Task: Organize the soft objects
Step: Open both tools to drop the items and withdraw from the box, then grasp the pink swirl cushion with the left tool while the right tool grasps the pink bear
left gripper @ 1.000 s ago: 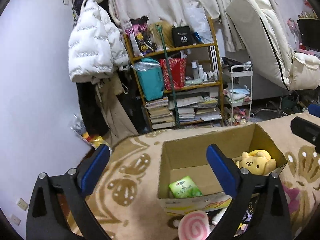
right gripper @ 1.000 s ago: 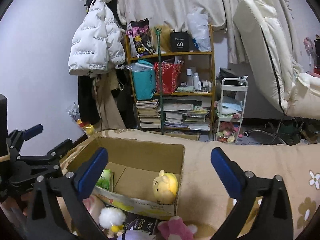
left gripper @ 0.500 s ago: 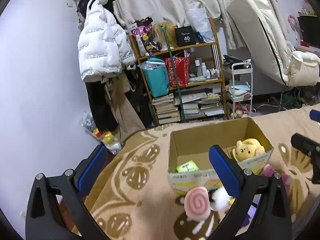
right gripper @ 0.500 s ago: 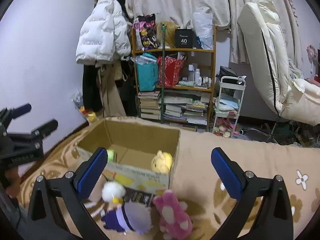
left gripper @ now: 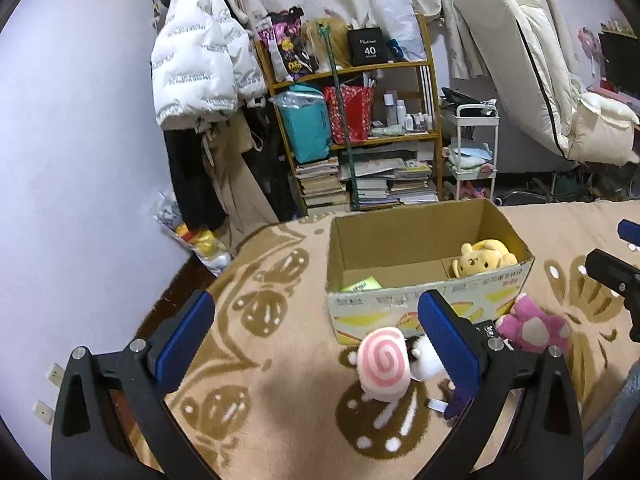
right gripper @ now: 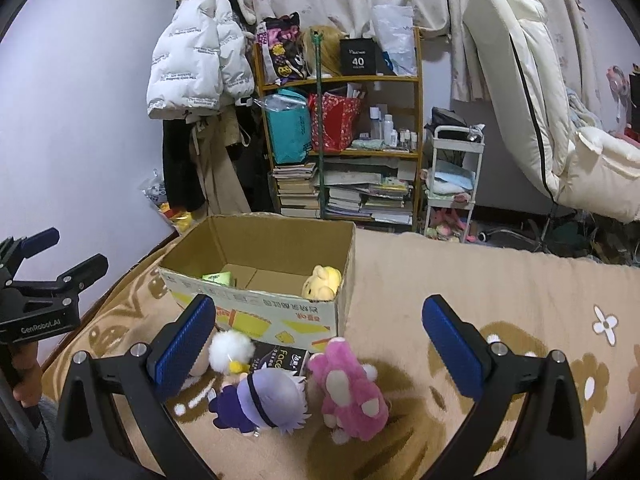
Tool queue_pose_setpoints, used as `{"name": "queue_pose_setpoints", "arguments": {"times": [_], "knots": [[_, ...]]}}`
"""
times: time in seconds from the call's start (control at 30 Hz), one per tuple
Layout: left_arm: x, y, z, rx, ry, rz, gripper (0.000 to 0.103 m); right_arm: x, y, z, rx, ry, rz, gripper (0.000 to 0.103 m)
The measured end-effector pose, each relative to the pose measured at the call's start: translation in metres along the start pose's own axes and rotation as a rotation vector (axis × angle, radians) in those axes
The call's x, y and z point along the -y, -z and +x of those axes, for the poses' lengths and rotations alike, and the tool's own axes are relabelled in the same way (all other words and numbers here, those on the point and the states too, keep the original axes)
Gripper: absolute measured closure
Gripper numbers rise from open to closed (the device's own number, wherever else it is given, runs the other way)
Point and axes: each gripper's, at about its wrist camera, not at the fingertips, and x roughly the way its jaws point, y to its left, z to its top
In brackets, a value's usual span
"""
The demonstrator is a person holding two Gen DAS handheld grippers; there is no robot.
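The cardboard box (right gripper: 256, 276) contains a yellow plush (right gripper: 322, 288) and a green packet (right gripper: 218, 279). The pink plush (right gripper: 348, 390) and purple plush (right gripper: 264, 402) lie before it, between the open right gripper's (right gripper: 316, 346) fingers. The left gripper (left gripper: 316, 344), empty, gapes near the swirl plush (left gripper: 382, 364).

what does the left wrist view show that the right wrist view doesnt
Only the left wrist view shows the pink swirl plush face on.

Only the right wrist view shows the purple-haired doll whole and the dark "Face" packet.

Both show the cardboard box holding the yellow plush and green packet, plus the pink paw plush outside it.
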Motion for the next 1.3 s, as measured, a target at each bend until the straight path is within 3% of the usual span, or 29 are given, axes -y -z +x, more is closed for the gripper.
{"name": "queue_pose_setpoints", "arguments": {"times": [0.33, 0.7, 1.13, 1.23, 1.3], "knots": [[0.003, 0.016, 0.035, -0.084, 0.06, -0.038, 0.002, 0.018, 0.015, 0.037, -0.109, 0.031, 0.07, 0.0], [0.027, 0.029, 0.059, -0.097, 0.039, 0.049, 0.002, 0.027, 0.022, 0.072, -0.182, 0.065, 0.08, 0.0], [0.044, 0.047, 0.103, -0.217, 0.079, 0.097, 0.002, 0.036, 0.041, 0.112, -0.342, 0.078, 0.091, 0.0], [0.044, 0.051, 0.112, -0.252, 0.085, 0.092, 0.002, 0.037, 0.048, 0.121, -0.388, 0.075, 0.093, 0.002], [0.045, 0.055, 0.118, -0.273, 0.083, 0.094, 0.002, 0.037, 0.052, 0.127, -0.415, 0.079, 0.094, 0.008]]}}
